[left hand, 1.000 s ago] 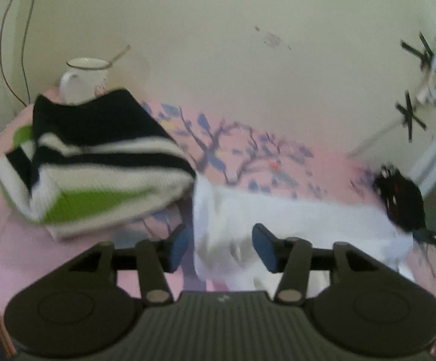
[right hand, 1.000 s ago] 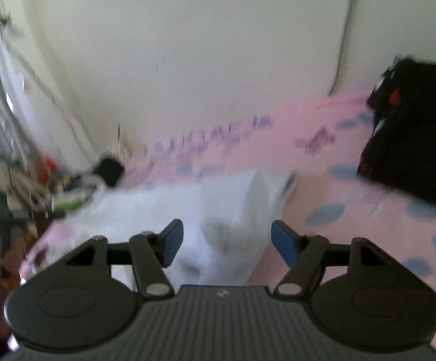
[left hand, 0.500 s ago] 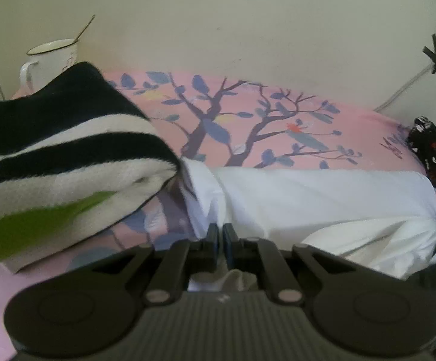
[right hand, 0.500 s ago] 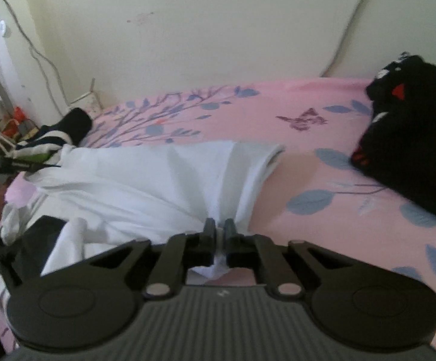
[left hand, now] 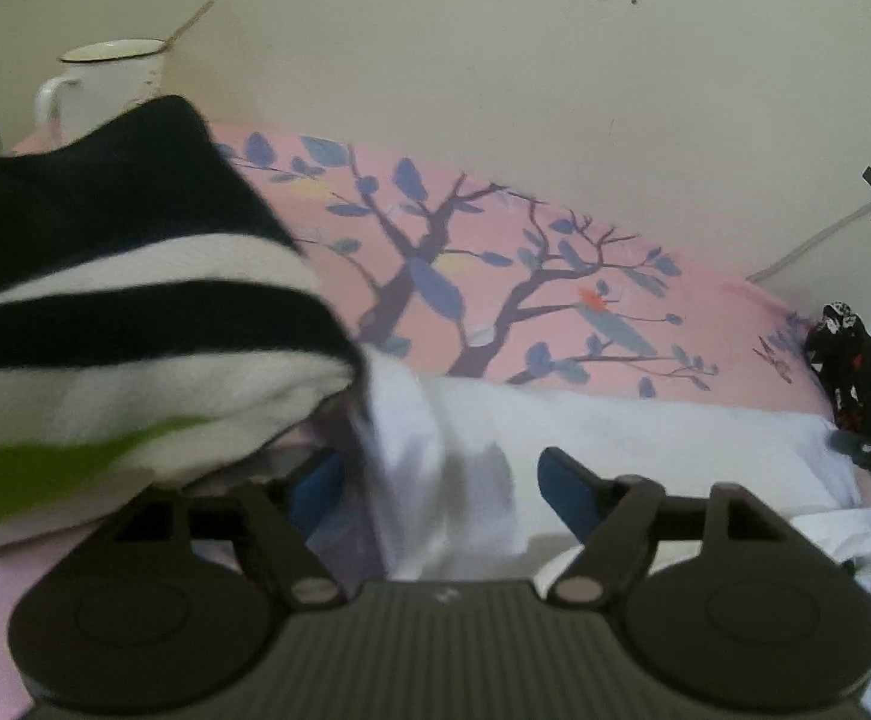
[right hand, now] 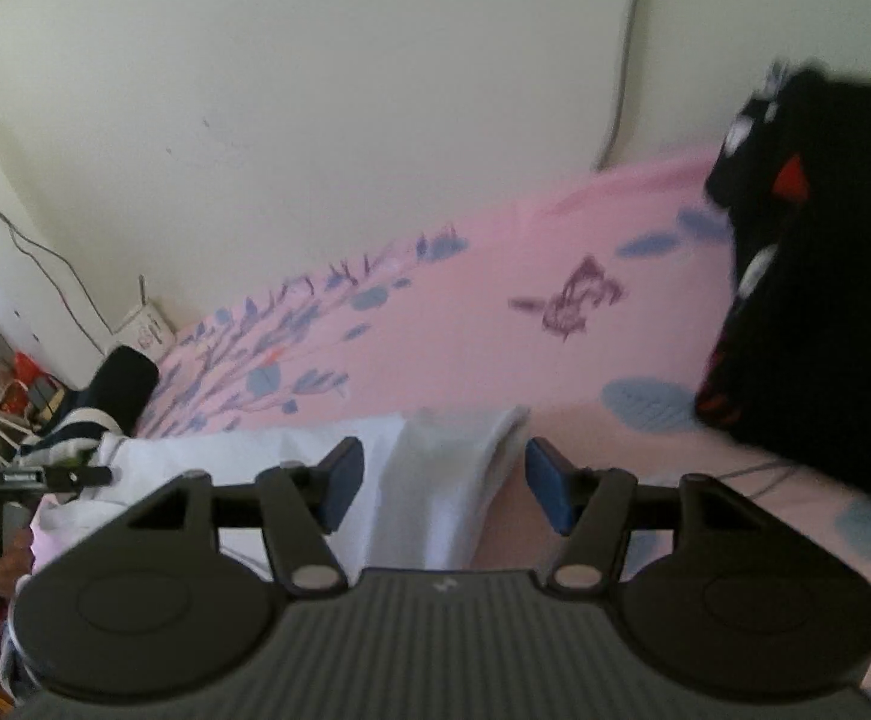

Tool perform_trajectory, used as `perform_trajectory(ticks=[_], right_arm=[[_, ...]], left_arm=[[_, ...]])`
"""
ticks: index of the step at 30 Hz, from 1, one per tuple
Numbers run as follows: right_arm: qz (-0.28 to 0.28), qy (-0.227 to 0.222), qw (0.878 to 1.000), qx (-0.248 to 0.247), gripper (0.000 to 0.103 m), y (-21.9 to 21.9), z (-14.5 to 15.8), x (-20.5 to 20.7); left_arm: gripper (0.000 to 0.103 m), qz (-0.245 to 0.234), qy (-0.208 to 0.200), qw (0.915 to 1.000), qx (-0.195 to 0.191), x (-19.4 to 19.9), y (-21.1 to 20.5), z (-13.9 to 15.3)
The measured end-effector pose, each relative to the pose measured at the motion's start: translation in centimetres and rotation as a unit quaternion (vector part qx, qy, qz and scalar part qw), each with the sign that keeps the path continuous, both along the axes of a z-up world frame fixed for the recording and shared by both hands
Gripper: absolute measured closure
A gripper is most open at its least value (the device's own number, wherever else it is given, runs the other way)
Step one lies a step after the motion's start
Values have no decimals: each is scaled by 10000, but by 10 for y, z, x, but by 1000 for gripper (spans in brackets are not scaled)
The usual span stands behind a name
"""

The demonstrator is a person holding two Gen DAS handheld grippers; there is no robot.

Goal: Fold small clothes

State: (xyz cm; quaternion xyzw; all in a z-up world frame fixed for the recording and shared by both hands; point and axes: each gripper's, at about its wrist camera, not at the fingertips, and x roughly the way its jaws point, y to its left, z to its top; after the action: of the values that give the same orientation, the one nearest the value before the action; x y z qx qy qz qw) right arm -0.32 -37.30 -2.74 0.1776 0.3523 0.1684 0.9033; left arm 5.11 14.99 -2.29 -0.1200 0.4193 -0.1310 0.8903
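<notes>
A pink bedsheet (left hand: 555,276) printed with a blue-leaved tree covers the bed, set against a cream wall (left hand: 435,60). In the left wrist view, a white garment (left hand: 645,438) lies across the sheet, one folded end bunched up between the fingers of the left gripper (left hand: 441,486); its jaws have just been opening and now stand apart, the blue pads clear of the cloth. A striped black, white and green sweater (left hand: 123,312) sits folded just to the left, its edge touching the white cloth, with a white enamel mug (left hand: 105,84) behind it by the wall. A small black garment (left hand: 861,372) lies at the far right. In the right wrist view, the same white garment (right hand: 435,468) stretches leftward, its near end between the fingers of the right gripper (right hand: 444,483), whose jaws have likewise just been opening and stand apart without pressing it. A black garment (right hand: 813,300) with red and white marks fills the right side.
</notes>
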Motion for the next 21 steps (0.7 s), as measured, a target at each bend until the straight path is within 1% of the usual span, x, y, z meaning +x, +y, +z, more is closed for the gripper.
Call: perform_trajectory(ticks=[1, 2, 3, 4, 5, 7, 10, 12, 14, 15, 16, 17, 18, 19, 20, 21], right_arm=[[12, 9, 9999, -101, 79, 4, -1, 2], [65, 13, 10000, -65, 99, 6, -1, 4], [42, -96, 9999, -49, 99, 6, 0, 3], [0, -239, 9995, -203, 101, 9, 4, 2], [-74, -373, 9987, -350, 102, 10, 9, 1], [-252, -595, 9973, -359, 103, 4, 20, 3], [-564, -885, 9935, -431, 103, -7, 39, 10], [-801, -1048, 9905, -394, 103, -16, 48, 16], [-883, -1030, 9899, -406, 102, -19, 46, 27], [-826, -917, 9911, -502, 102, -15, 40, 34], [-747, -778, 9922, -628, 101, -10, 33, 39], [-674, -550, 9930, -803, 99, -3, 23, 46], [-633, -329, 9928, -958, 95, 0, 15, 52], [-613, -163, 9924, -1052, 68, 3, 9, 54], [-640, -167, 9922, -1056, 46, 3, 8, 51], [-607, -318, 9929, -974, 45, 2, 11, 44]], left_arm=[[61, -46, 0, 10000, -1, 1, -6, -1], [96, -98, -7, 9999, 65, 2, -13, -2], [95, -165, 11, 9998, 76, 4, -20, -3], [95, -155, -40, 9998, 95, 5, -27, -2], [96, -178, -145, 9996, 183, 6, -34, 1], [96, -195, -452, 9983, 301, 9, -44, 11], [96, -59, -740, 9972, 91, 25, -49, 31], [96, -3, -912, 9957, 143, 38, -51, 36], [95, 41, -781, 9966, 247, 54, -56, 27], [95, 87, -627, 9972, 410, 63, -61, 17], [91, 119, -449, 9972, 590, 70, -64, 6], [82, 142, -196, 9968, 768, 78, -68, -7], [81, 152, -130, 9961, 854, 80, -69, -14], [70, 149, -182, 9953, 939, 77, -69, -12], [62, 151, -148, 9944, 1037, 73, -68, -7], [60, 140, -259, 9946, 996, 65, -64, 1]])
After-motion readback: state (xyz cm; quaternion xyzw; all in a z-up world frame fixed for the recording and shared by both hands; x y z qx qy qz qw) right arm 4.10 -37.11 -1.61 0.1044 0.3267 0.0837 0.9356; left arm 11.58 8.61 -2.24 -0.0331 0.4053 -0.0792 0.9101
